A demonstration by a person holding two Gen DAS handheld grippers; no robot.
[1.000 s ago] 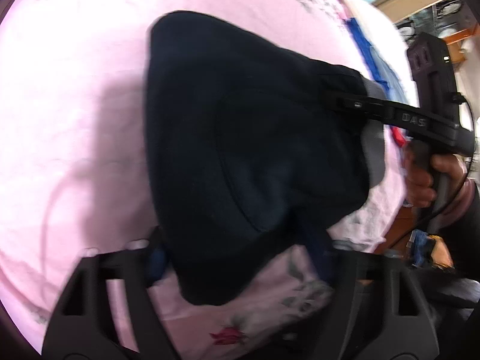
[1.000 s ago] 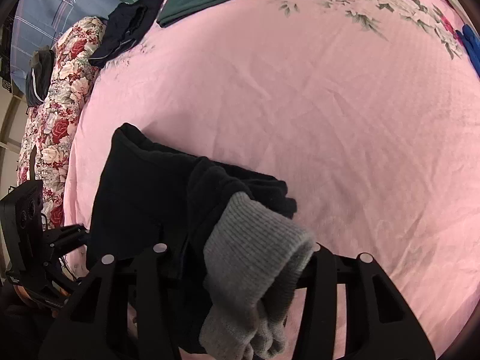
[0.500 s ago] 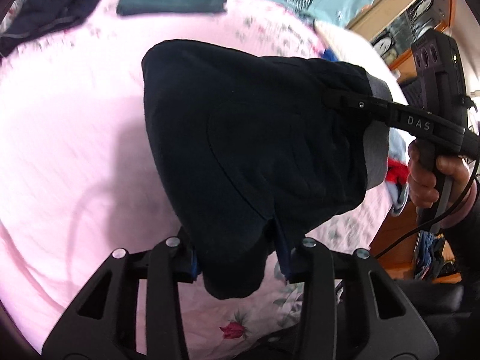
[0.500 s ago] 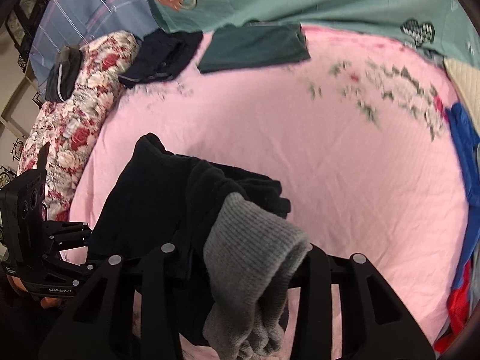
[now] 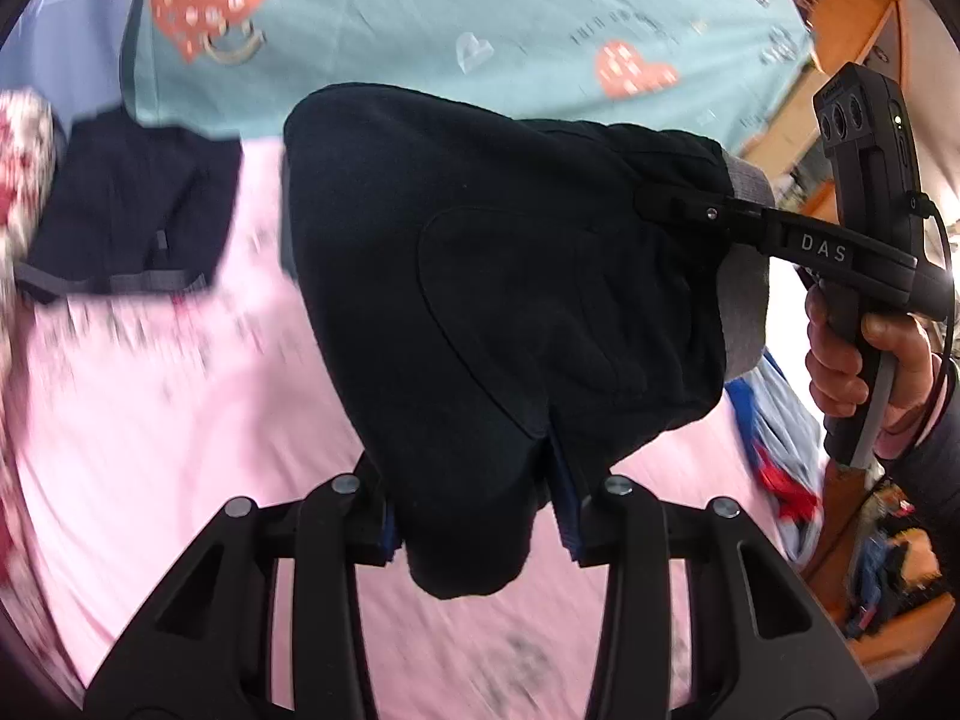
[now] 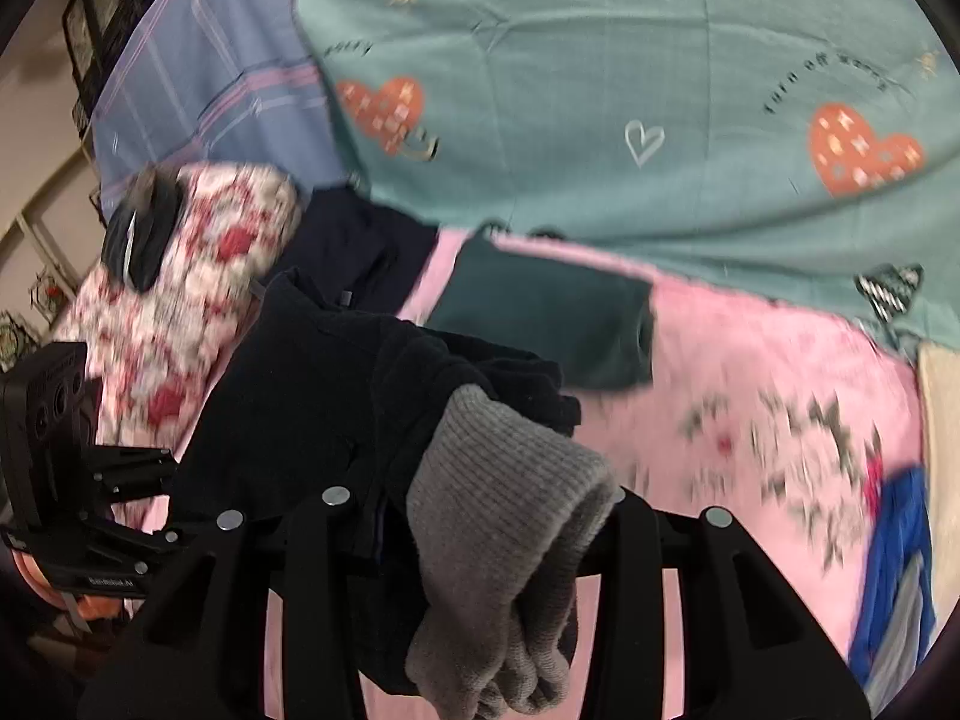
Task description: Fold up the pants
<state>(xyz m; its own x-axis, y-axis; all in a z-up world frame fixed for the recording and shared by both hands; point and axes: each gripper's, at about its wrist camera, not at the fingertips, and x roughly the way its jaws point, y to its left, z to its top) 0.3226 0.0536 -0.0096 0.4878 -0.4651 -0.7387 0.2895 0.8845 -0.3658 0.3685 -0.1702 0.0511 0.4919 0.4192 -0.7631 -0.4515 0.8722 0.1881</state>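
The dark navy pants (image 5: 492,276) hang folded in the air above the pink bedsheet (image 5: 150,450), held between both grippers. My left gripper (image 5: 474,516) is shut on one bunched end of the pants. My right gripper (image 6: 474,516) is shut on the other end, where the grey ribbed waistband (image 6: 504,516) drapes over the fingers. The right gripper also shows in the left wrist view (image 5: 708,216), clamped on the pants' far edge. The left gripper shows in the right wrist view (image 6: 120,474) at the lower left.
A folded dark garment (image 5: 126,216) and a folded dark green garment (image 6: 552,324) lie at the far side of the bed. A teal heart-print sheet (image 6: 600,90) hangs behind. A floral pillow (image 6: 180,300) lies left. Blue clothes (image 6: 894,570) lie right. Wooden furniture (image 5: 852,30) stands at right.
Both grippers have lifted the pants higher and tilted up, so the teal sheet and the folded garments at the back came into view. Both grips stayed shut.
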